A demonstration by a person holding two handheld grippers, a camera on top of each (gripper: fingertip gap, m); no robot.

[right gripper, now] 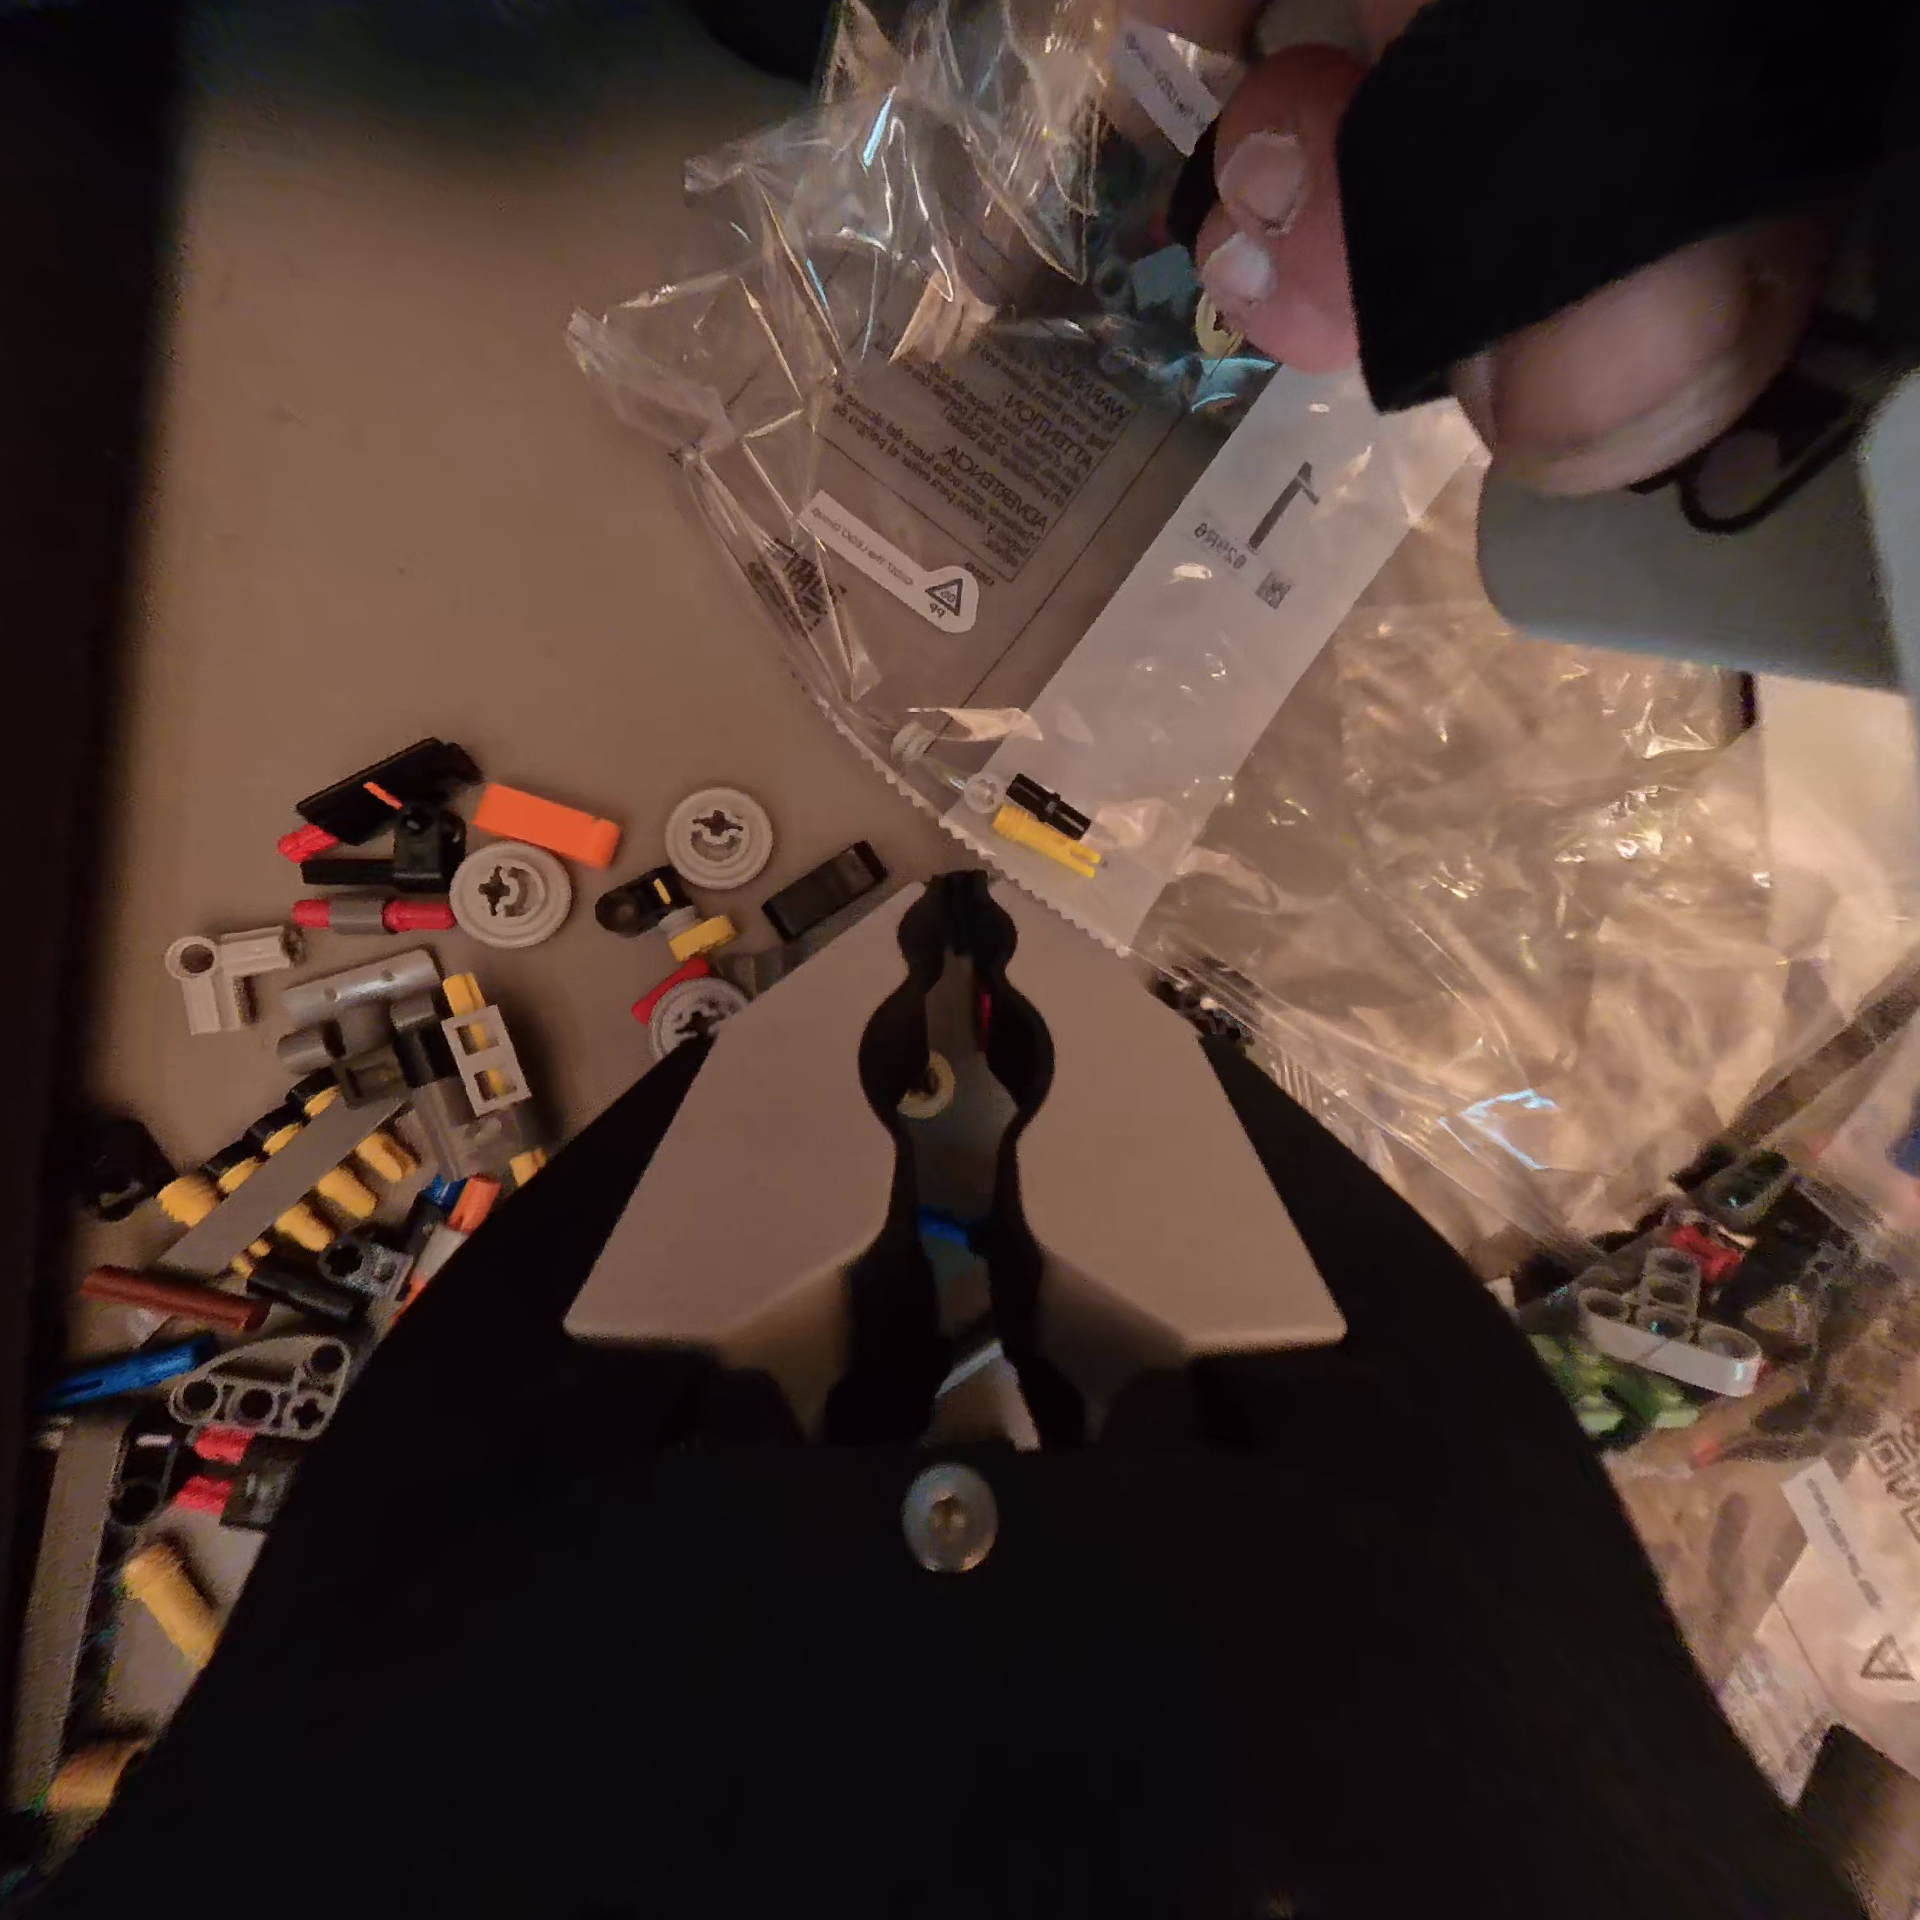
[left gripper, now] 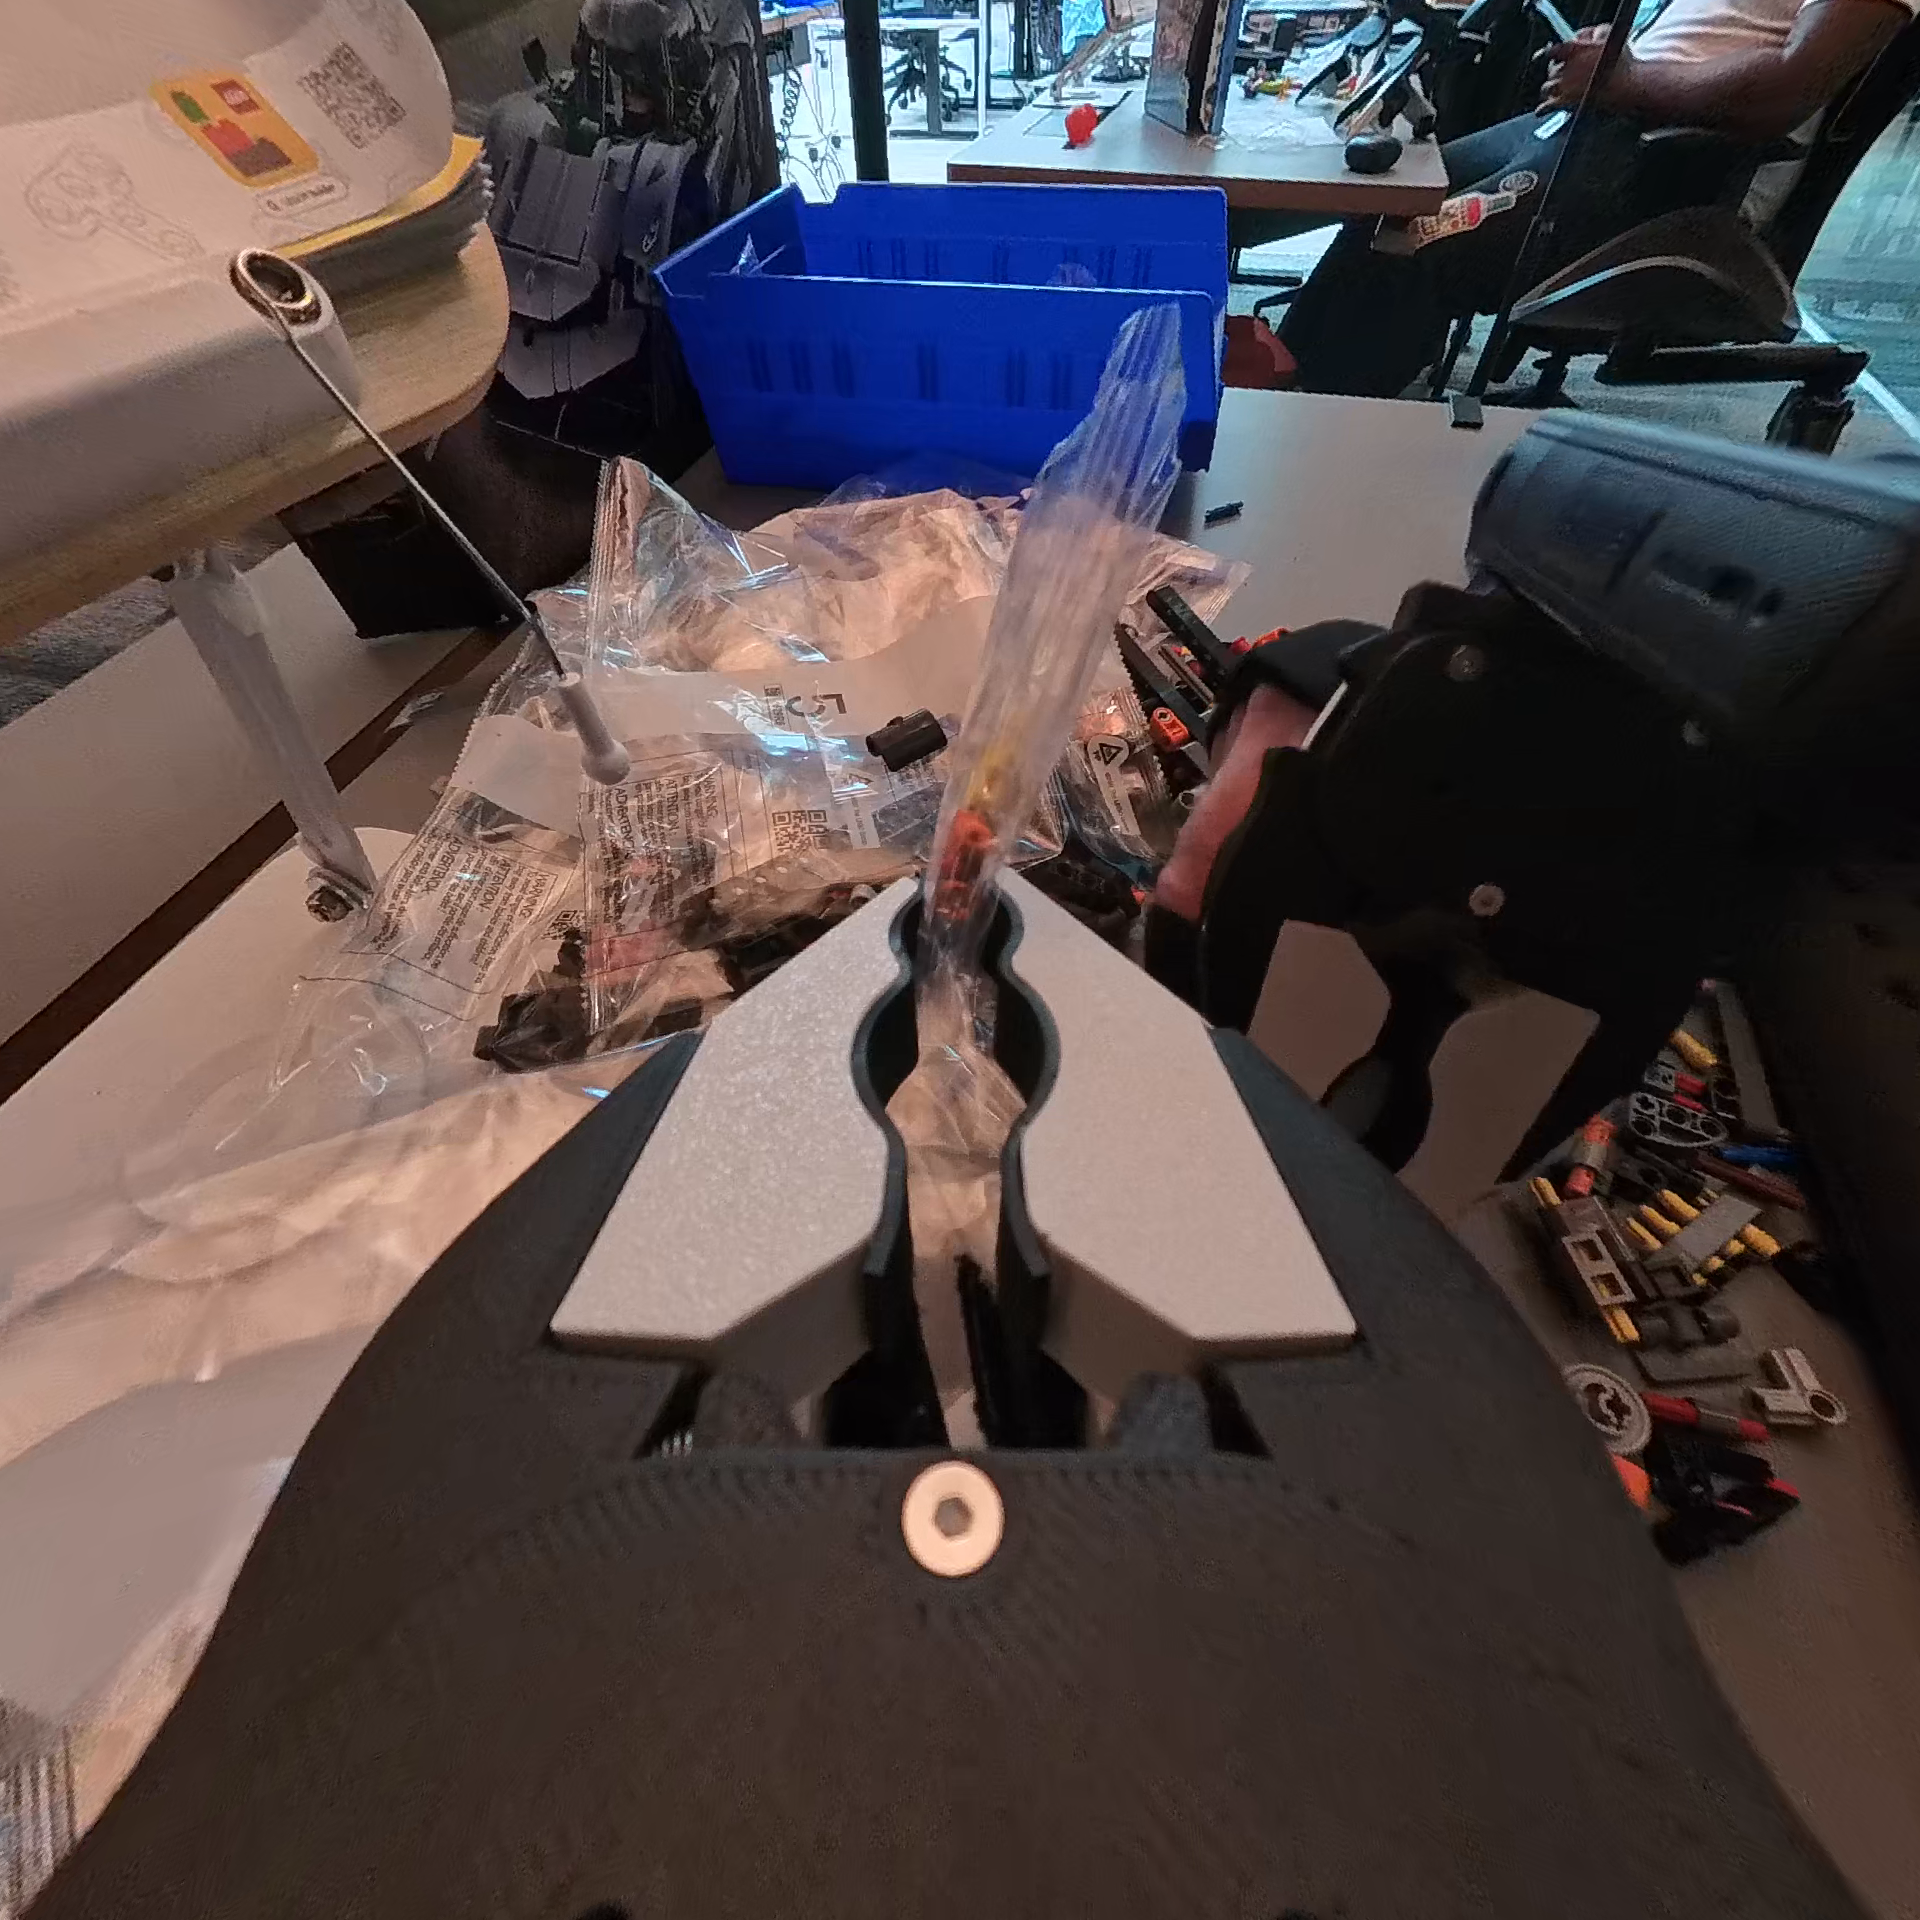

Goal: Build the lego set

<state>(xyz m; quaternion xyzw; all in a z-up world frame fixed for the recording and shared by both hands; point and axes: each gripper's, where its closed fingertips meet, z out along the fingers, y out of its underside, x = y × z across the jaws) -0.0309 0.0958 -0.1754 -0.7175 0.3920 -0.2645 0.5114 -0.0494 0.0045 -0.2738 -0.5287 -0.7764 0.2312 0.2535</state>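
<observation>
My left gripper (left gripper: pixel 961 904) is shut on a narrow clear plastic bag (left gripper: pixel 1070 582) and holds it upright above the table. Small orange and yellow pieces sit inside the bag just past the pads. In the right wrist view a clear bag with a white strip (right gripper: pixel 1195 623) holds a yellow and a black pin near its serrated edge. My right gripper (right gripper: pixel 961 883) is shut, with its tips pointing down at the table beside that serrated edge. I cannot tell whether they touch the bag. Loose lego pieces (right gripper: pixel 364 1039) lie on the table to its left.
A pile of clear part bags (left gripper: pixel 675 748) covers the table ahead. A blue bin (left gripper: pixel 935 322) stands behind it. An instruction booklet (left gripper: pixel 156 156) rests on a raised stand at the far left. More loose pieces (left gripper: pixel 1662 1247) lie at the right. A seated person (left gripper: pixel 1714 62) is at the back. Tip to tip, the grippers are about 12 cm apart.
</observation>
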